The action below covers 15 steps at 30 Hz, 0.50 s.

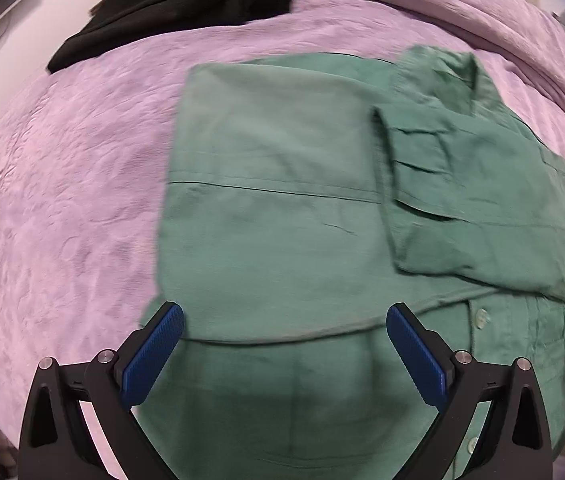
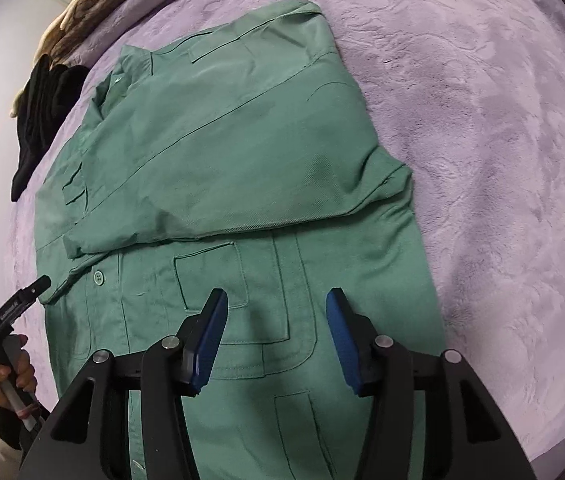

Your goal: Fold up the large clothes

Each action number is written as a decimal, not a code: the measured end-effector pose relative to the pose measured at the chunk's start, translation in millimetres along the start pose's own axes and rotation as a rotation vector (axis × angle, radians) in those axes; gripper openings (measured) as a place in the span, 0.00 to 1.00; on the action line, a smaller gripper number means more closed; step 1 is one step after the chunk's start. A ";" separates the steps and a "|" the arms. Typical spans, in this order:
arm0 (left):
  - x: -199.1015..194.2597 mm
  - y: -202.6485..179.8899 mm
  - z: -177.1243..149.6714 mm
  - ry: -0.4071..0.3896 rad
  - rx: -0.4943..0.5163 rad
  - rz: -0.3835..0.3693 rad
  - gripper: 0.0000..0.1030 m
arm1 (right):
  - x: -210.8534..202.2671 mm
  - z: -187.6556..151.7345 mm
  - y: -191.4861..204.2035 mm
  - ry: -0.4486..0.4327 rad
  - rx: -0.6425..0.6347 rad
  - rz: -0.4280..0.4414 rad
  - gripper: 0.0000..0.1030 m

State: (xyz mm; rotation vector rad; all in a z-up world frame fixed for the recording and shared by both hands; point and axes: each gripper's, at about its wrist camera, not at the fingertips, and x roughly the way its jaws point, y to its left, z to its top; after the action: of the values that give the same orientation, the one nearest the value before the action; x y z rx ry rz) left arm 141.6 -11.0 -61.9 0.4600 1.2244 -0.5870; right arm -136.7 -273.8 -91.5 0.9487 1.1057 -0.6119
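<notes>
A green button-up shirt (image 1: 282,208) lies flat on a lilac bedspread (image 1: 62,220), its sleeves folded in over the body. My left gripper (image 1: 284,316) is open and empty, hovering over the shirt's near left part. In the right wrist view the same shirt (image 2: 234,152) shows its buttoned front, chest pocket and collar at the upper left. My right gripper (image 2: 276,300) is open and empty above the shirt's lower front. The left gripper (image 2: 14,304) shows there at the left edge, held in a hand.
A black garment (image 1: 178,4) lies bunched at the far edge of the bed; it also shows in the right wrist view (image 2: 42,112). The lilac bedspread (image 2: 502,160) stretches to the right of the shirt. A brown blanket (image 2: 94,8) lies at the bed's far end.
</notes>
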 end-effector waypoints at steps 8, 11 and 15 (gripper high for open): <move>28.9 60.9 -15.7 0.037 -0.055 0.091 0.99 | -3.9 -7.2 8.0 0.024 0.009 0.000 0.54; 19.0 79.7 -24.4 0.041 -0.077 0.107 0.99 | -6.3 -11.8 11.6 0.035 0.020 0.007 0.54; 3.6 97.2 -34.1 0.043 -0.092 0.077 0.99 | -6.4 -24.7 24.0 0.060 0.007 0.032 0.54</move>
State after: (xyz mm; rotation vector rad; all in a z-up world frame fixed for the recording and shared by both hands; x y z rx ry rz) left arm 179.9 84.1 -73.4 0.4425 1.2634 -0.4551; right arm -131.0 -240.8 -81.2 0.9941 1.1402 -0.5646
